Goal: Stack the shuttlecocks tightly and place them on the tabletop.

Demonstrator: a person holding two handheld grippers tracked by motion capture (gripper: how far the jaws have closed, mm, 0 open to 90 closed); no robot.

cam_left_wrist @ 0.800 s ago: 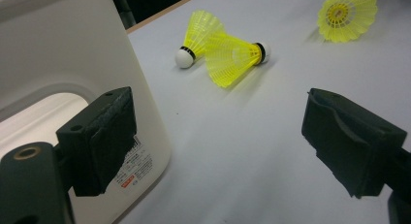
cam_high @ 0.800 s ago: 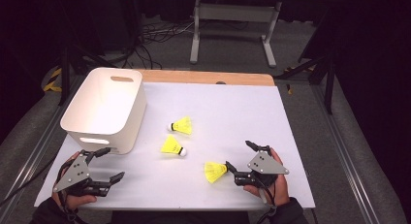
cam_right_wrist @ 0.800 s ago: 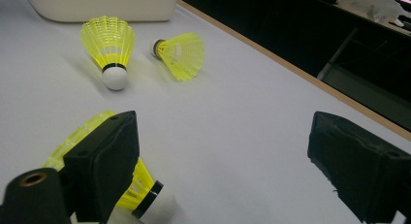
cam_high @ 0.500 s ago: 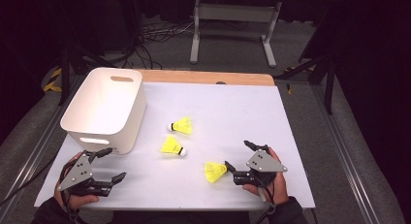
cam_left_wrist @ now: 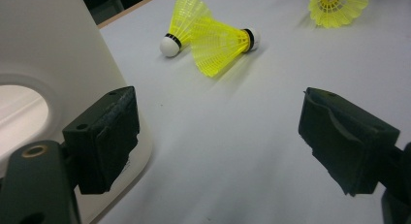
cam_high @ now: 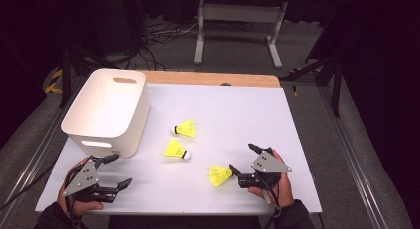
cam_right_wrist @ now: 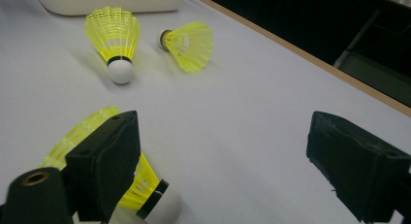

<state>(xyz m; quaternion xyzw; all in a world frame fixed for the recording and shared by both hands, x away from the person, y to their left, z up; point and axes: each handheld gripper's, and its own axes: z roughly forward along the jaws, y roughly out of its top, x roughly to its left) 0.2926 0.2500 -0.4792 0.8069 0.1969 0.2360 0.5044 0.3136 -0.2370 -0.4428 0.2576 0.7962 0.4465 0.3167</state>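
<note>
On the white table (cam_high: 233, 115) lie 3 yellow shuttlecocks, and a white bin (cam_high: 106, 112) stands at the table's far left. The right gripper (cam_high: 242, 165) sits near the front right edge, held in the person's right hand (cam_high: 277, 184), its jaws wide apart and pointing left with nothing pinched between them. The near shuttlecock (cam_high: 218, 175) lies on its side just left of that gripper, skirt toward the left and cork toward the gripper, right by the lower jaw. In the right gripper view this shuttlecock (cam_right_wrist: 145, 190) lies partly behind the left jaw, its white cork low in the frame and off to that jaw's side rather than in the gap; whether the jaw touches it I cannot tell. The middle shuttlecock (cam_high: 176, 148) lies on its side near the table's centre, cork to the right, and the far shuttlecock (cam_high: 185, 129) lies just beyond it, cork to the left; the 2 are close but apart in the high view. The left gripper (cam_high: 116, 170) rests near the front left corner, just in front of the bin, in the left hand (cam_high: 74, 199), its jaws also spread wide and empty. In the left gripper view one jaw stands just beside the bin's wall (cam_left_wrist: 53, 64), above its handle slot.
</note>
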